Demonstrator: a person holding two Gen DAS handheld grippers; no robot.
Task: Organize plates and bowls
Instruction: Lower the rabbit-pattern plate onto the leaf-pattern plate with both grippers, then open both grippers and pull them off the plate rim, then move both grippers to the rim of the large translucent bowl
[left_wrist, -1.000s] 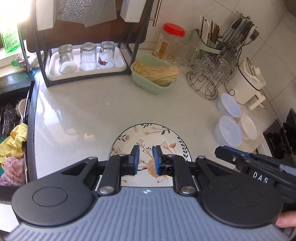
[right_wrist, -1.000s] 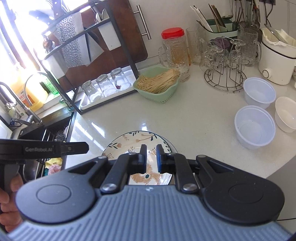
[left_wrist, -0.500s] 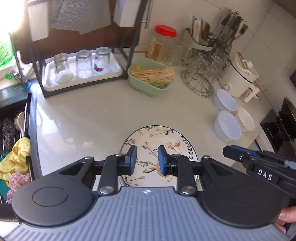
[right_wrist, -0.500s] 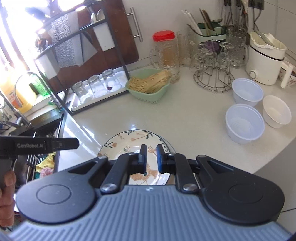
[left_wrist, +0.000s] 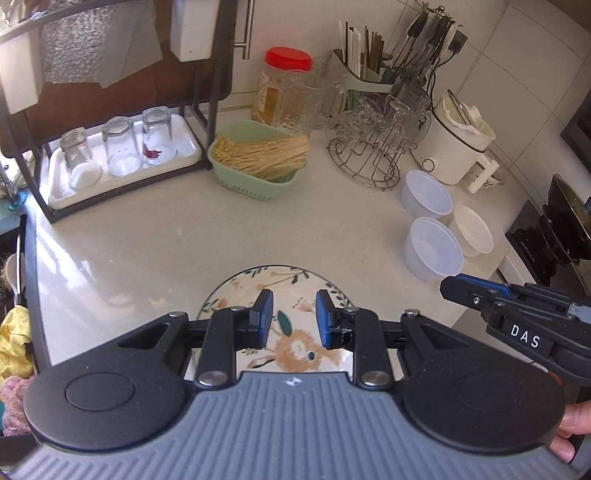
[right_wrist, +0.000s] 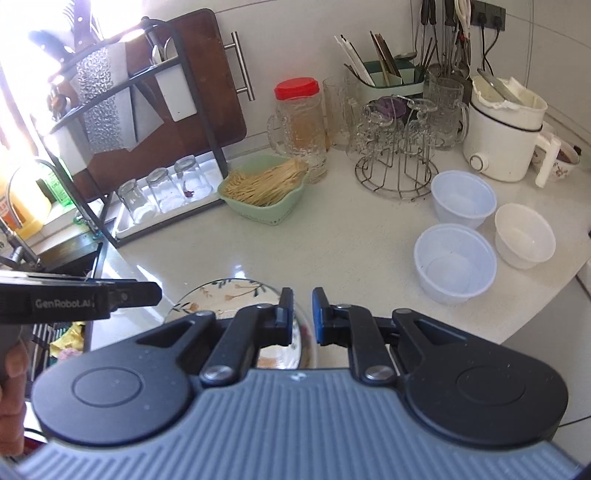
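Both grippers are drawing back from the floral plate (left_wrist: 284, 295); left gripper (left_wrist: 291, 319) empty, slightly spread, right gripper (right_wrist: 300, 314) pressed together; I am targeting the right-side plastic bowls (right_wrist: 454, 264) next.

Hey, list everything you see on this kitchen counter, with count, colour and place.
plate: one, white with floral print, flat on the counter's near edge
plastic bowls: two, translucent, right side
small bowl: one, white, beside them
basket: one, pale green, holding pale sticks, centre back
glasses: three, clear, upturned on a white tray, back left
jar: one, red lid, by the wall
wire rack: one, metal, holding glass cups
electric pot: one, white, back right
left claw: black with blue pads, open, has just been opening, nothing between, above the plate
right claw: same colours, shut, empty
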